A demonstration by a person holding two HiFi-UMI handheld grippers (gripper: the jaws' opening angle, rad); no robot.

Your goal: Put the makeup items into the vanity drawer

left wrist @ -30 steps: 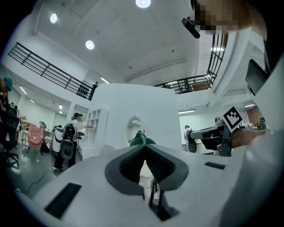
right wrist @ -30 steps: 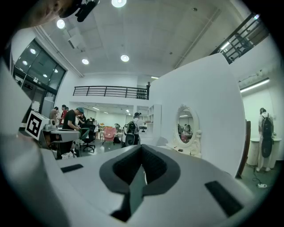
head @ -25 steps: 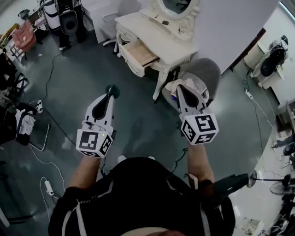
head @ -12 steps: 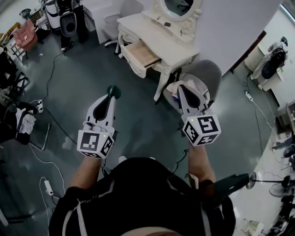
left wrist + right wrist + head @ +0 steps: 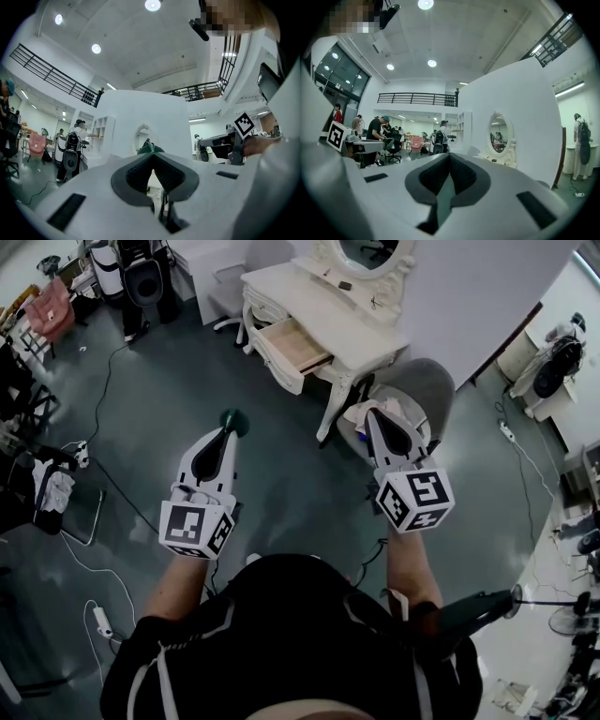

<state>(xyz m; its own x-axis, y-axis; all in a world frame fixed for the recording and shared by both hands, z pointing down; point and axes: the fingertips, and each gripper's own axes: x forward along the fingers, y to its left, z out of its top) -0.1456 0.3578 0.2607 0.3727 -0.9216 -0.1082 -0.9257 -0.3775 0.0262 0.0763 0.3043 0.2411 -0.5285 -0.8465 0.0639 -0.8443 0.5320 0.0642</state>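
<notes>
Vanity point(image 5: 347, 329) drifted slightly right, left tongs point(image 5: 229, 431) clamping green item point(image 5: 233, 418)

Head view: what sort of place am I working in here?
Likely a big open studio or lab hall, not a home: the white vanity with its open drawer stands on a grey floor strewn with cables, and a balcony railing and people at desks show behind.

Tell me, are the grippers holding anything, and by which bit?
The left gripper pinches a small dark green item by its near edge. The right gripper looks shut, holding nothing.
</notes>
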